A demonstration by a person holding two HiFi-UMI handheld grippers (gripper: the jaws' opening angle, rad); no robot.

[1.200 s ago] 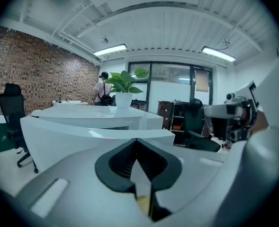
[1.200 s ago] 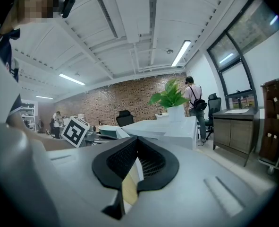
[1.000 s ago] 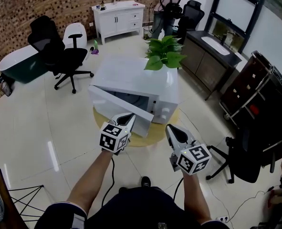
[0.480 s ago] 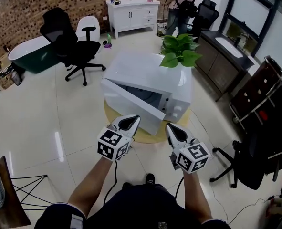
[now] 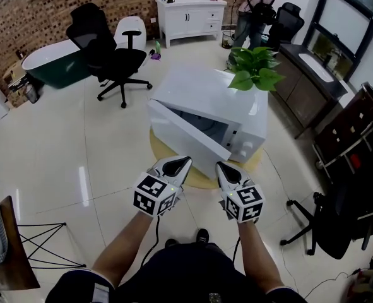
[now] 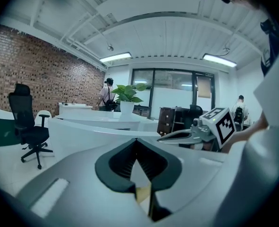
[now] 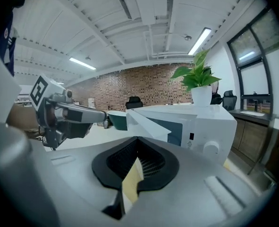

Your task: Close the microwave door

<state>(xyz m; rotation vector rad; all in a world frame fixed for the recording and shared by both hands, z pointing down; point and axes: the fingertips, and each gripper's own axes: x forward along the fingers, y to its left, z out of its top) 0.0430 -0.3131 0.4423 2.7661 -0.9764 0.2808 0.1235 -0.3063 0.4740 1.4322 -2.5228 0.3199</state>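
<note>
The microwave door stands half open and hides most of the cavity. The left tool and right tool hover near it, jaws pressed together and empty.

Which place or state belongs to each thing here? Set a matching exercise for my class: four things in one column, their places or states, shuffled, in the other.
Things:
1. microwave door
2. potted plant
3. black office chair
4. left gripper

Places or states:
A. on top of the microwave
B. shut, holding nothing
C. swung open
D. on the floor beside the dark green bathtub

Pairs: 1-C, 2-A, 3-D, 4-B
</note>
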